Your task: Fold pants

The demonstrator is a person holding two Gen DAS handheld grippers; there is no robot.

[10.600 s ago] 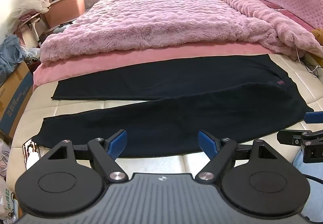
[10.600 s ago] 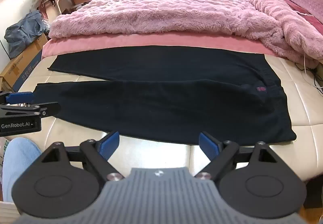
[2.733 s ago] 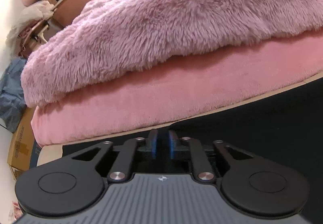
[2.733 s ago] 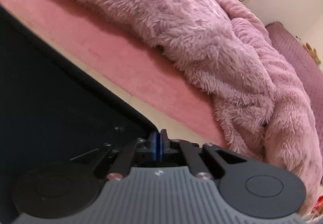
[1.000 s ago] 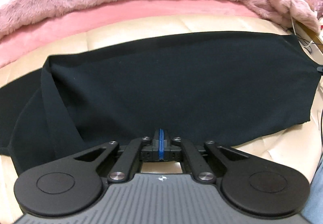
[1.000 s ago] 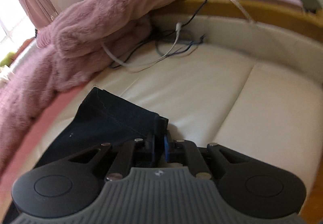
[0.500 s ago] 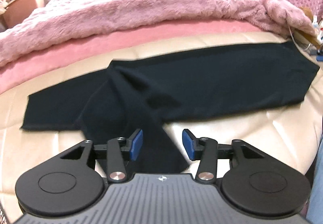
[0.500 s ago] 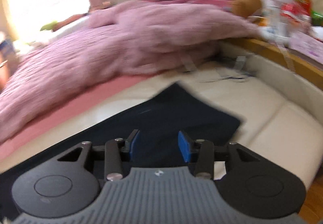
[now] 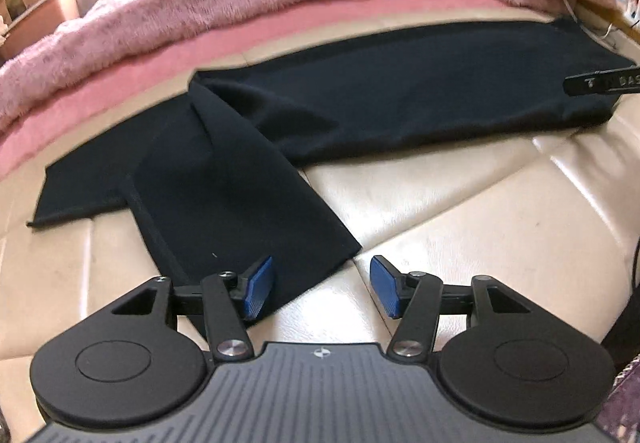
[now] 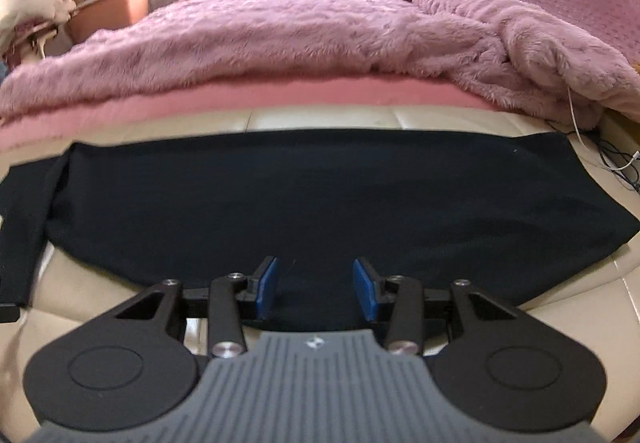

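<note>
The bed filled both views, with a fluffy pink blanket heaped over a pink sheet and a bare cream strip of mattress along the near edge. On that strip lay the black pants, one leg folded over onto the other across most of their length. At the hem end the top leg lay skewed, slanting toward the left wrist camera and off the lower leg, so the fold was not square there.

The cloth looked soft, light and limp, with no stiffness; it would probably sag and crease wherever it hung free, and slide easily on the smooth mattress. Good places to take hold seemed to be the skewed leg's hem corners, pinching both layers at an edge.

The left gripper stood spread, empty, with the skewed hem just past its left finger. The right gripper was likewise spread and empty, low over the near edge of the pants.
</note>
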